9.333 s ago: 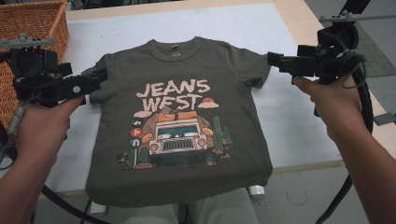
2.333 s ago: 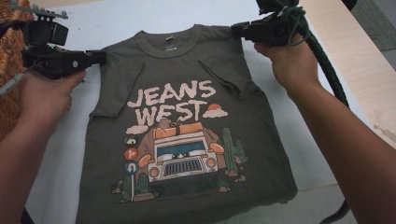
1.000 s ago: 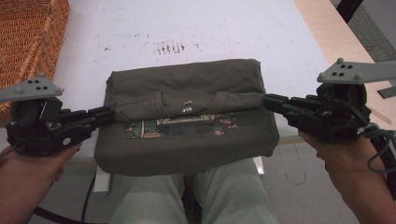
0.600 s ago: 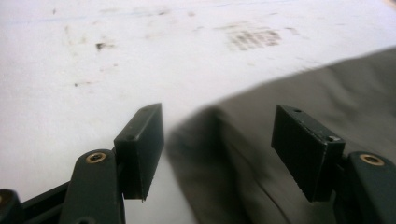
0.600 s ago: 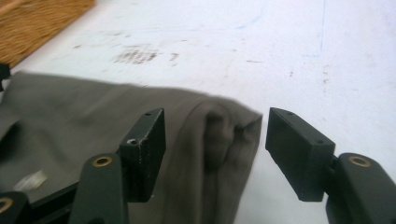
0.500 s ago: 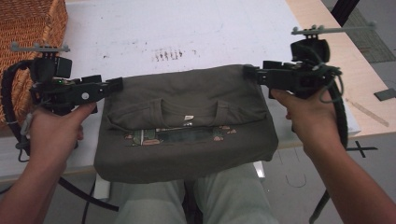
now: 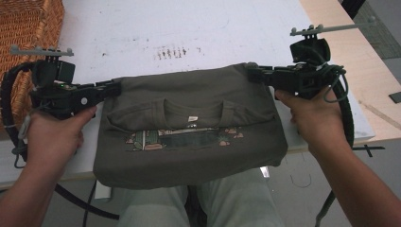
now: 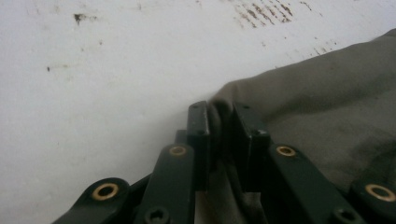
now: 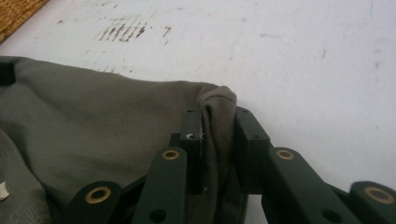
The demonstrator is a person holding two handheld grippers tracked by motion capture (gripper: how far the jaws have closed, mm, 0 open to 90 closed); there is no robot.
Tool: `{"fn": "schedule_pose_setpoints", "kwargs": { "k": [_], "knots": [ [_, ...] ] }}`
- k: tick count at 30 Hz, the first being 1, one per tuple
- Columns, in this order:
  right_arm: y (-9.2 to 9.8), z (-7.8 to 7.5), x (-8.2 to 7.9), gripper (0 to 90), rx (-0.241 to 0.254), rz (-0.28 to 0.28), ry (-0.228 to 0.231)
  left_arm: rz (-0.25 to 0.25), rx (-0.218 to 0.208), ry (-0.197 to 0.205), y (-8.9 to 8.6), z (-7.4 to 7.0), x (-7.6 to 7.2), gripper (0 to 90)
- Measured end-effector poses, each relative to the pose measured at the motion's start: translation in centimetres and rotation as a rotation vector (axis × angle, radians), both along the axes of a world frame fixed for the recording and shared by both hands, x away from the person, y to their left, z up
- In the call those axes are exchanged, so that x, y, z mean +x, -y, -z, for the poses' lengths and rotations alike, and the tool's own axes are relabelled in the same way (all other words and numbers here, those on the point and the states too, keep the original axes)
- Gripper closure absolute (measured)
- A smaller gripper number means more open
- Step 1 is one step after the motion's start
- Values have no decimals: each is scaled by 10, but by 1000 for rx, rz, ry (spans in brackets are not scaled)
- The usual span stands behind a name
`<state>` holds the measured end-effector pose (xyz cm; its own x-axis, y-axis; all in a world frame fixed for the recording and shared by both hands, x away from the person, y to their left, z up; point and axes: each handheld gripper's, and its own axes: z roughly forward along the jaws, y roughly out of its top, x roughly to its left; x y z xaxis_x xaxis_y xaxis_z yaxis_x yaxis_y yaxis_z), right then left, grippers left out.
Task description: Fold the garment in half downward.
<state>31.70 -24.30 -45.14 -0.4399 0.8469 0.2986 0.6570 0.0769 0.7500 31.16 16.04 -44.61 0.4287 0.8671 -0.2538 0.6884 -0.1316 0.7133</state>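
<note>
An olive T-shirt (image 7: 189, 137) lies folded in half on the white table (image 7: 189, 28), its near part hanging over the table's edge. A strip of its print and the neck label show in the fold. My left gripper (image 7: 115, 88) is at the shirt's far left corner and my right gripper (image 7: 251, 72) at its far right corner. The left gripper (image 8: 219, 126) has just been closing and is shut on a bunch of the shirt's cloth (image 8: 327, 93). The right gripper (image 9: 218, 126) has closed the same way, pinching the rolled corner of the shirt (image 9: 93, 116).
A wicker basket (image 7: 23, 28) stands at the table's far left. A wooden surface (image 7: 350, 71) borders the table on the right. Dark ink marks (image 7: 172, 51) stain the tabletop beyond the shirt. The person's lap is under the hanging cloth.
The shirt, once spread flat with its print up, is now folded. Within the last second both grippers moved away from the person, from the fold's sides to its far corners, and shut there.
</note>
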Motion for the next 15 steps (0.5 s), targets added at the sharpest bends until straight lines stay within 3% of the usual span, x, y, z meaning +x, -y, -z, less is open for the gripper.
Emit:
{"fn": "schedule_pose_setpoints", "kwargs": {
  "k": [5,15],
  "knots": [
    [-2,-8,20,771,4,11,21,-15,-2,17,-3,-10,22,789],
    [-17,-18,89,770,-13,29,36,-56,23,34,-10,-16,83,788]
  ]
}}
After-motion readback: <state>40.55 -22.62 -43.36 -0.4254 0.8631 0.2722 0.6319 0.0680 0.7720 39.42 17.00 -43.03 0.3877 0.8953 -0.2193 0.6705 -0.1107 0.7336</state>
